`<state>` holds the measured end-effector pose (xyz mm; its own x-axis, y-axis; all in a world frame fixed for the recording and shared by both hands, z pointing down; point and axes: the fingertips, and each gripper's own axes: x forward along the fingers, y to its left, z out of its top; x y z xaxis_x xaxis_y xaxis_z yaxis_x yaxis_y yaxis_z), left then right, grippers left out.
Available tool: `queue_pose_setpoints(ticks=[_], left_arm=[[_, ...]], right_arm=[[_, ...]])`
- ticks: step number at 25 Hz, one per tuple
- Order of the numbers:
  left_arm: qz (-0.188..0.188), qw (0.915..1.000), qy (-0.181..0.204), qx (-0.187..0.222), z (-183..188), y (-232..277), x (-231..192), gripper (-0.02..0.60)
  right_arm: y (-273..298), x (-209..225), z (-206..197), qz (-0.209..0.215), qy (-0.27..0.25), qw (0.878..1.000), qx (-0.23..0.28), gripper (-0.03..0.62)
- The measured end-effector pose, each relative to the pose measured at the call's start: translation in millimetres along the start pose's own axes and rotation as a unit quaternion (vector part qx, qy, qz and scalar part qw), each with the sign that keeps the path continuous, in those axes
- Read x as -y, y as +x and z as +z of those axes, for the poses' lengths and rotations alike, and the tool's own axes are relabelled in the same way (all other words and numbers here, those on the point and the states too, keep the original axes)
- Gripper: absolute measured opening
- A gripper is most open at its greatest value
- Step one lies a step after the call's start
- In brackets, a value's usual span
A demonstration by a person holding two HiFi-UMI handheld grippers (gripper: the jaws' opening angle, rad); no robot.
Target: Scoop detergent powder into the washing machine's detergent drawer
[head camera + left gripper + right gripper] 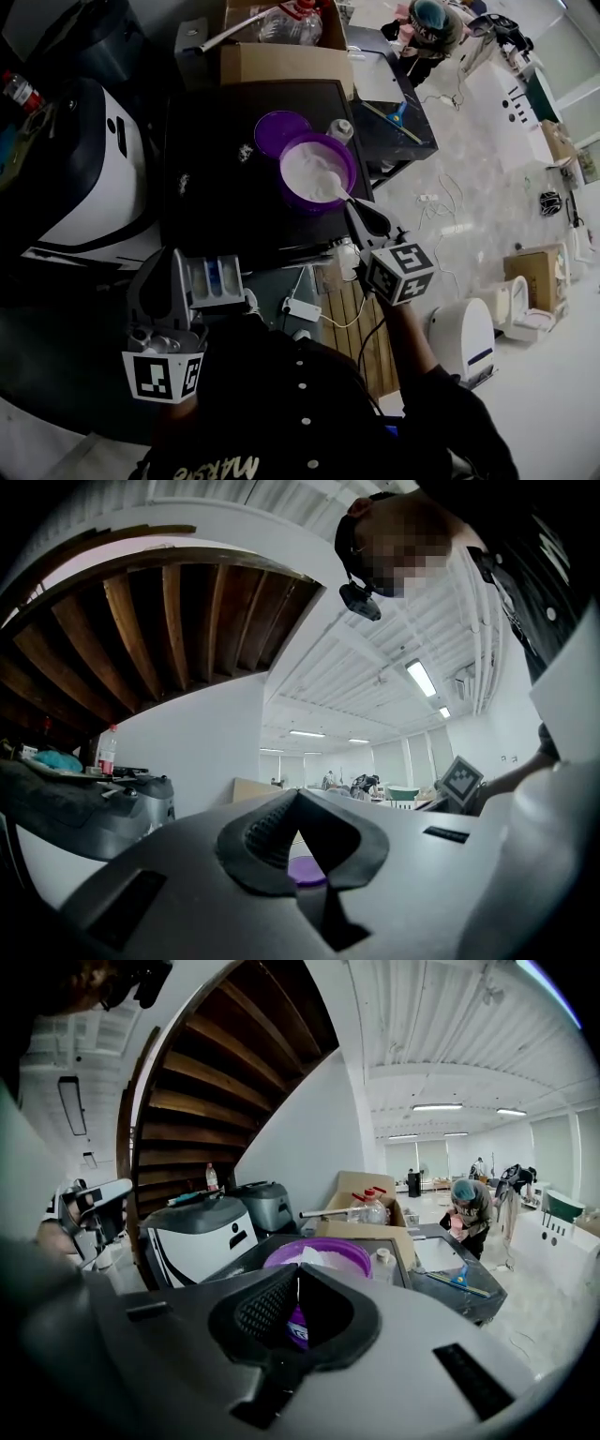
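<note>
Pale floor is stretching away to the right of a cluttered work corner, where a person in a teal cap (429, 26) is bending over at the far end. Filling the middle, a black machine top (202, 216) is carrying the task's things, with a white appliance (89, 178) standing at its left and a cardboard box (281, 64) sitting behind it. A purple tub (349, 167) of white detergent powder (305, 173) is resting on the black top, its purple lid (279, 129) lying just beside it. The detergent drawer (214, 279) is sticking out at the near edge. The left gripper (176, 255) is hovering just beside the drawer, tongs pressed together on nothing. The right gripper (351, 204) is pinching a white spoon (333, 181), whose bowl is dipping into the powder. A small bottle (340, 130) is standing near the tub.
</note>
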<state>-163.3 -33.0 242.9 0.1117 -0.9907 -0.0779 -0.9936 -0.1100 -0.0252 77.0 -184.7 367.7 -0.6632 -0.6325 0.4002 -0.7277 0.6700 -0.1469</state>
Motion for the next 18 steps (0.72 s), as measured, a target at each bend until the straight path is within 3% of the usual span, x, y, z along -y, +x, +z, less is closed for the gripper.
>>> queue_pose_setpoints(ticks=[5, 13, 14, 16, 18], left_arm=[[-0.011, 0.9999, -0.006, -0.012, -10.0, 7.6, -4.4, 0.015], [-0.016, 0.9996, -0.011, -0.02, -16.2, 16.9, -10.0, 0.015], [-0.017, 0.9996, -0.011, -0.02, -17.2, 17.6, -10.2, 0.015], [-0.018, 0.9995, -0.012, -0.021, -18.8, 18.8, -10.5, 0.015], [-0.019, 0.9995, -0.013, -0.021, -19.6, 19.9, -10.2, 0.014]], right_arm=[[10.8, 4.5, -18.6, -0.017, 0.003, 0.999, -0.03, 0.031], [16.6, 4.0, -23.2, -0.025, -0.005, 0.999, -0.034, 0.035], [17.0, 4.1, -23.6, -0.025, -0.002, 0.999, -0.033, 0.051], [17.4, 5.4, -24.6, -0.028, 0.002, 0.999, -0.032, 0.15], [17.4, 6.1, -24.8, -0.029, 0.004, 0.999, -0.032, 0.15]])
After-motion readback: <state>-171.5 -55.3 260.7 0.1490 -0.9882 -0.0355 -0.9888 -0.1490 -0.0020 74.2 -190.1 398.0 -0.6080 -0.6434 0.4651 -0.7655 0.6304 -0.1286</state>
